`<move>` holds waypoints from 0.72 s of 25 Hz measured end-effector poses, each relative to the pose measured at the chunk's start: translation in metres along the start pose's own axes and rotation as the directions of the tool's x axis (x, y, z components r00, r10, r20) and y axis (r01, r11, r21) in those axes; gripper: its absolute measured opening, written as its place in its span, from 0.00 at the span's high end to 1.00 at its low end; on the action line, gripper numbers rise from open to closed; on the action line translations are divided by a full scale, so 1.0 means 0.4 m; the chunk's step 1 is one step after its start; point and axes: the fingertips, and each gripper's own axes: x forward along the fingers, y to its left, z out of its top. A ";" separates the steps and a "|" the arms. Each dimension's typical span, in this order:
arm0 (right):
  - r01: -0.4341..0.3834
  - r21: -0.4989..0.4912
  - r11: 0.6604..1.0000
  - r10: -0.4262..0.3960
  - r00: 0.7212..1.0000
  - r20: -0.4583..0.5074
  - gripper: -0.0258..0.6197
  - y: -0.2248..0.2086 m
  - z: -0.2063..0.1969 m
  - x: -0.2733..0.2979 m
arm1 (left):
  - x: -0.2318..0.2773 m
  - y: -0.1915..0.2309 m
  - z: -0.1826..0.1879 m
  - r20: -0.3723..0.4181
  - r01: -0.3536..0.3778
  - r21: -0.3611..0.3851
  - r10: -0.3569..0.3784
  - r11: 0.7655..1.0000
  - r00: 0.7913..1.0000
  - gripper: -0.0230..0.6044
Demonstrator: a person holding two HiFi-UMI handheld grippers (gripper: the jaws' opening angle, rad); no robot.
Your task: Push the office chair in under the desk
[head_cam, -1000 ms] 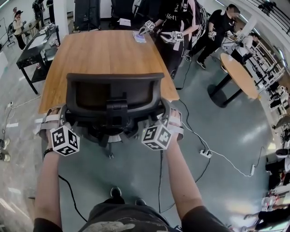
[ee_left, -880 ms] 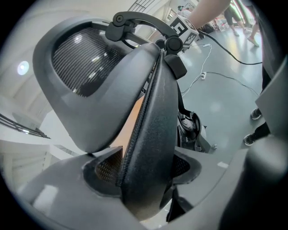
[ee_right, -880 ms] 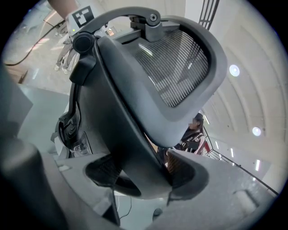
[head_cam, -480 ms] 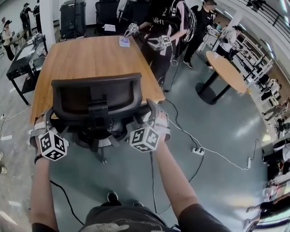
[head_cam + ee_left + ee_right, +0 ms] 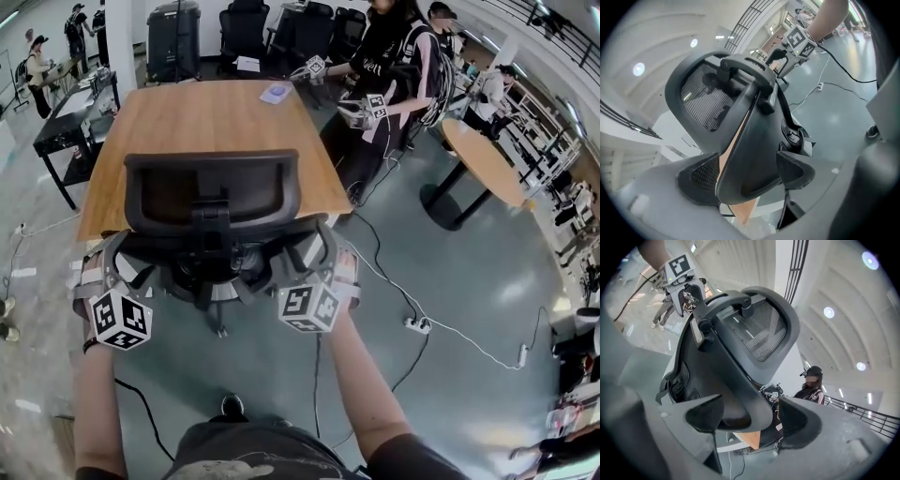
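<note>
The black mesh-backed office chair [image 5: 211, 192] stands at the near edge of the wooden desk [image 5: 187, 122], with its seat partly under the top. My left gripper [image 5: 106, 261] straddles the chair's left armrest [image 5: 750, 150]. Its jaws are closing, but the pads stand off the armrest with a small gap. My right gripper [image 5: 330, 251] is around the right armrest [image 5: 736, 380], jaws wide, the pads not pressing on it. The chair's back [image 5: 708, 98] fills the left gripper view. My left gripper [image 5: 750, 176] and right gripper [image 5: 750, 416] each show an armrest between their pads.
Two people with grippers [image 5: 384, 84] stand at the desk's far right corner. A small pale object [image 5: 277, 92] lies on the desk. A round table [image 5: 487, 155] is to the right, a black table [image 5: 66, 112] to the left. Cables and a power strip [image 5: 417, 325] cross the floor.
Both grippers have slid back along the armrests toward me, and their jaws have spread. The chair stays at the desk edge. My head view has shifted.
</note>
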 end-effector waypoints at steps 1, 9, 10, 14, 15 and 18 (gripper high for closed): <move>-0.001 0.010 1.000 0.001 1.000 0.012 0.42 -0.002 0.002 -0.018 | -0.019 -0.008 0.017 0.014 -0.010 -0.012 0.010 1.000 1.000 0.34; -0.041 0.105 0.994 0.027 0.990 0.137 0.51 0.013 0.059 -0.160 | -0.117 -0.098 0.184 0.123 -0.076 -0.127 0.092 0.989 0.988 0.67; -0.048 0.115 0.992 0.029 0.987 0.161 0.54 0.012 0.073 -0.181 | -0.133 -0.100 0.207 0.141 -0.084 -0.157 0.107 0.984 0.984 0.70; -0.056 0.138 0.989 0.024 0.975 0.223 0.68 -0.003 0.105 -0.280 | -0.202 -0.128 0.297 0.205 -0.079 -0.265 0.136 0.961 0.969 0.74; -0.053 0.149 0.987 0.016 0.972 0.235 0.72 -0.007 0.107 -0.306 | -0.223 -0.137 0.317 0.218 -0.080 -0.290 0.147 0.954 0.965 0.76; -0.045 0.194 0.980 -0.009 0.963 0.269 0.84 -0.024 0.108 -0.377 | -0.279 -0.156 0.364 0.240 -0.095 -0.366 0.193 0.926 0.951 0.82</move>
